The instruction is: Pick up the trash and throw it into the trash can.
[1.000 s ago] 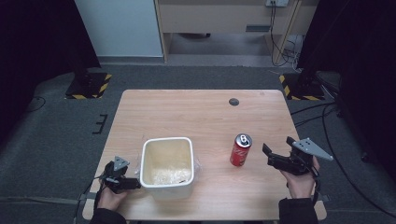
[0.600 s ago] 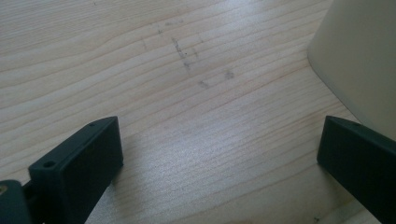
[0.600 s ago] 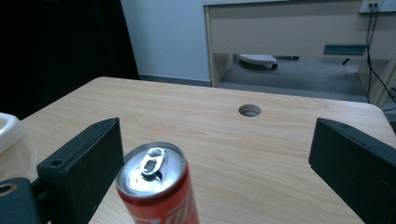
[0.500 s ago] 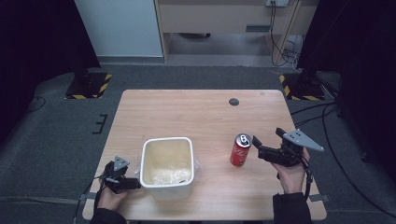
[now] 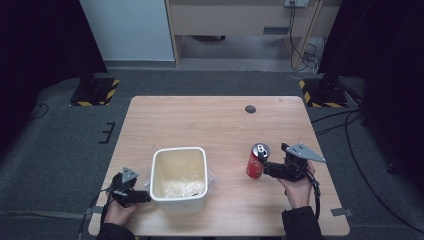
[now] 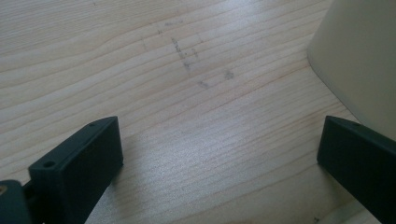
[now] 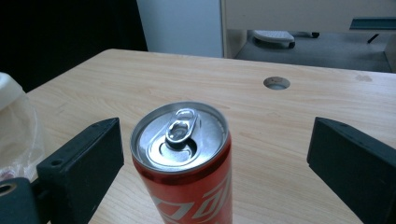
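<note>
At the left near edge of the wooden worktop (image 5: 200, 120), the left gripper (image 5: 131, 194) rests low in the person's left hand (image 5: 117, 212), just beside the left wall of the cream tub (image 5: 179, 172). Its jaws stand wide apart with bare wood between them; in the left gripper view the tub's wall (image 6: 359, 60) lies close to the right-hand jaw, and contact cannot be judged. The tub stands upright and open, with pale contents on its floor and a clear plastic film at its side (image 7: 16, 135). Right of the tub, well apart from it, a red drink can (image 5: 257, 161) stands upright, tab closed. The right gripper (image 5: 265, 167), held in the right hand (image 5: 297, 190), points left at the can. Its jaws are apart, and the can (image 7: 187, 163) stands between them, nearer the left-hand jaw, not clamped. Farther back, a round cable hole (image 5: 250, 109) sits in the worktop.
</note>
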A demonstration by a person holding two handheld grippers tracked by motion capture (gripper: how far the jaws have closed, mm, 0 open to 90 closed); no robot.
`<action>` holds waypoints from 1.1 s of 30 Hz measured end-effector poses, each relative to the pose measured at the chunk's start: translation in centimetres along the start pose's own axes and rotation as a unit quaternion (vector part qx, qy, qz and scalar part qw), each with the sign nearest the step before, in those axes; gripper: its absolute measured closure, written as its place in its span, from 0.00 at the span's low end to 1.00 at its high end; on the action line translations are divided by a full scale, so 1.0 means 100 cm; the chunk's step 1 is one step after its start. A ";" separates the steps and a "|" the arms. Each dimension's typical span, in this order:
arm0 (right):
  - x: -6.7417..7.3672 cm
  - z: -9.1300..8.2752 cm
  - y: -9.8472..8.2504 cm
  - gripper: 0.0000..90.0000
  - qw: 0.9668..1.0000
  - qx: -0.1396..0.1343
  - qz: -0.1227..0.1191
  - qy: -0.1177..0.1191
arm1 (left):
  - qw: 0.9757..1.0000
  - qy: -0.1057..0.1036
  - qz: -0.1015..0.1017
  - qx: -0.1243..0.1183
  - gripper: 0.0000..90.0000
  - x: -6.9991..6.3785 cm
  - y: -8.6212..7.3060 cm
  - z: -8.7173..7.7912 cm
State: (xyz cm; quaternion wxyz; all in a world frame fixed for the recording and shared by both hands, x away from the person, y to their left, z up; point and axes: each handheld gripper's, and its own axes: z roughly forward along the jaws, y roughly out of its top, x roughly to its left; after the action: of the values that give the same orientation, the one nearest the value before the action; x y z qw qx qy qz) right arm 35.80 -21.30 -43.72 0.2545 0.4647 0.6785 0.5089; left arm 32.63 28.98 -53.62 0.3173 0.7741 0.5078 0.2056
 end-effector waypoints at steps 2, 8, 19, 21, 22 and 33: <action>0.002 0.003 -0.002 0.04 1.000 0.002 -0.001 0.000 | 1.000 0.000 0.000 0.000 0.00 0.000 0.000 0.000; 0.005 0.010 -0.009 0.05 1.000 0.008 0.000 -0.002 | 1.000 0.000 0.000 0.000 0.00 0.000 0.000 0.000; 0.006 0.019 -0.019 0.08 1.000 0.024 0.005 -0.001 | 1.000 0.000 0.001 0.000 0.00 0.000 0.000 0.000; 0.007 0.022 -0.021 0.10 1.000 0.029 0.000 -0.001 | 1.000 0.000 0.001 0.000 0.00 0.000 0.000 0.000; 0.008 0.023 -0.022 0.10 0.999 0.032 -0.002 0.000 | 1.000 0.000 0.000 0.000 0.00 0.000 0.000 0.000; 0.007 0.031 -0.029 0.21 0.999 0.042 -0.012 -0.002 | 1.000 0.000 0.001 0.000 0.00 0.000 0.000 0.000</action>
State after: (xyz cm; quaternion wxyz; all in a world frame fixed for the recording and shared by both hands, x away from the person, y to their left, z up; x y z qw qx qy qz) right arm 36.96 -19.41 -47.43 0.2423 0.4672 0.7045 0.4762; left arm 32.65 28.97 -53.62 0.3173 0.7745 0.5072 0.2055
